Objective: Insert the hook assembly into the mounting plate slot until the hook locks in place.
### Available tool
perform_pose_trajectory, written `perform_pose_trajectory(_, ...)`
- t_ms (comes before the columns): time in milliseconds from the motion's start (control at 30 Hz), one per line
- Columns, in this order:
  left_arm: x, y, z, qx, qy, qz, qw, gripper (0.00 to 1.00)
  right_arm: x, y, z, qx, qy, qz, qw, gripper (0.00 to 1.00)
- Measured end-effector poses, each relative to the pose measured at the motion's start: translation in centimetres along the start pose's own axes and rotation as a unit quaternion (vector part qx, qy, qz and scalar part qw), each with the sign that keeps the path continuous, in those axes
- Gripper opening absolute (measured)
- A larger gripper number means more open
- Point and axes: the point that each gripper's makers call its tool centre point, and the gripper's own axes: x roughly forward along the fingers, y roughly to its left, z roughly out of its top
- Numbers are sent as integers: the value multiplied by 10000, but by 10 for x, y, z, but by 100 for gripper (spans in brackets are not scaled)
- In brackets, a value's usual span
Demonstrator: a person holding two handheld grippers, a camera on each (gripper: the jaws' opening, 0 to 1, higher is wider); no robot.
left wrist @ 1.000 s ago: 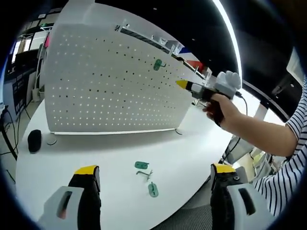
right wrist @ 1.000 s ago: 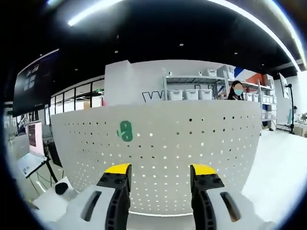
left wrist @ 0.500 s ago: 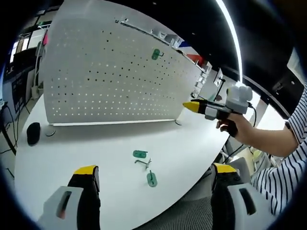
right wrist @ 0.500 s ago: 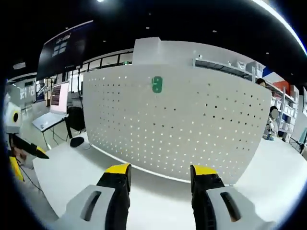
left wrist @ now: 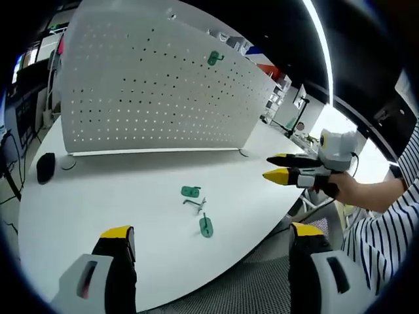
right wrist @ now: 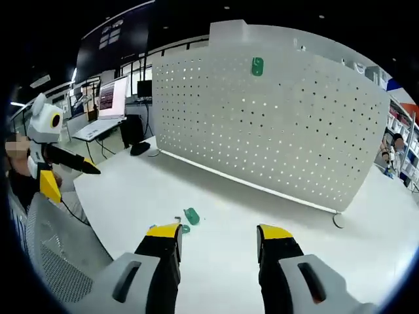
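— Moved since a second ago?
— Right gripper point(left wrist: 278, 168) now off the pegboard point(left wrist: 150, 91), out over the table edge, jaws spread, empty.
— Hooks?
— One green hook point(left wrist: 214, 58) on the pegboard; two green plates point(left wrist: 190, 191) and a metal hook loose on the white table point(left wrist: 98, 196). Left gripper point(left wrist: 213, 245) spread too.
— Room?
— Monitors, shelving behind.

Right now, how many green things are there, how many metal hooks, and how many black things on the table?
Green pieces: 3, one on the pegboard, two on the table
Metal hooks: 1
Black things: 1
Total: 5
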Motion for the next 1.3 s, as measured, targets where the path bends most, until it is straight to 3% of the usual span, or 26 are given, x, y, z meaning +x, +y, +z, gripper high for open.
perform_pose_trajectory(400,-8,0,-14,-44,227,63,9997,100,-11,25,-25,56,419,446,9981,45)
perform_pose_trajectory(600,-16,3,-25,-142,358,80,9992,100,-17,35,-24,171,339,512,9980,44)
perform_pose_trajectory(767,-19,7,-32,-215,447,135,9987,100,-19,46,-34,204,467,635,9967,47)
perform_pose_trajectory(1300,-23,19,-42,-328,632,400,9967,100,-24,77,-60,222,941,1182,9883,47)
